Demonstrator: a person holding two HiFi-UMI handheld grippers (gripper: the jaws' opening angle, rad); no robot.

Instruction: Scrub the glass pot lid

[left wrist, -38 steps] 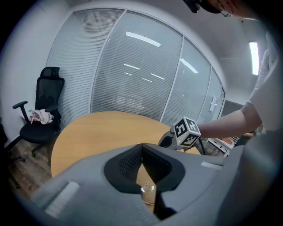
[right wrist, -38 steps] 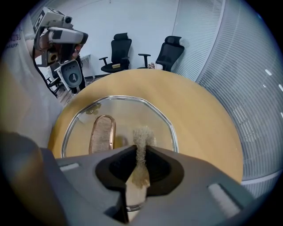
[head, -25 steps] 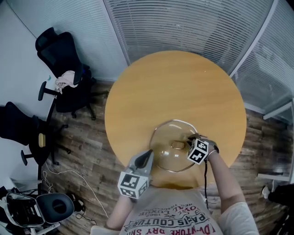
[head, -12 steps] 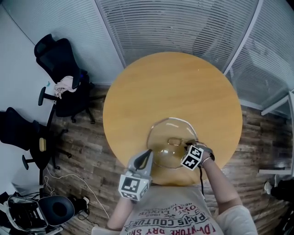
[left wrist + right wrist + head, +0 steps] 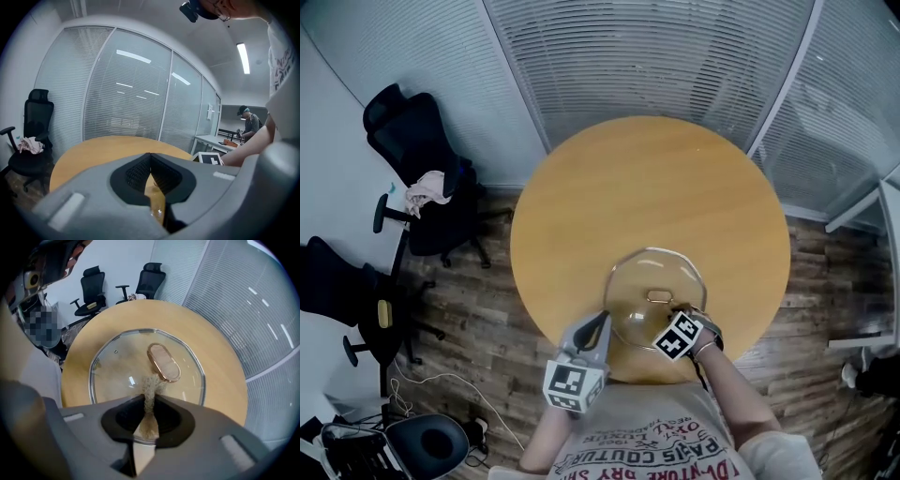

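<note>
A glass pot lid (image 5: 639,281) with a metal rim and a copper-coloured handle (image 5: 659,296) lies flat on the near part of a round wooden table (image 5: 647,187). My right gripper (image 5: 668,314) hovers over the lid's near side, shut on a tan mesh scrub pad (image 5: 149,389). The pad's tip rests on the glass beside the handle (image 5: 164,362), near the middle of the lid (image 5: 117,373). My left gripper (image 5: 603,319) is at the lid's near left edge. Its jaws look shut on the rim, and glints of glass show between its pads (image 5: 138,171).
Two black office chairs (image 5: 417,178) (image 5: 337,281) stand on the wood floor left of the table. Glass walls with blinds (image 5: 656,56) curve behind it. The lid sits close to the table's near edge. A person (image 5: 248,123) stands far off at a desk.
My right gripper has drawn the pad from the lid's right side toward its near side. The left gripper stays at the lid's edge. The head camera has shifted slightly.
</note>
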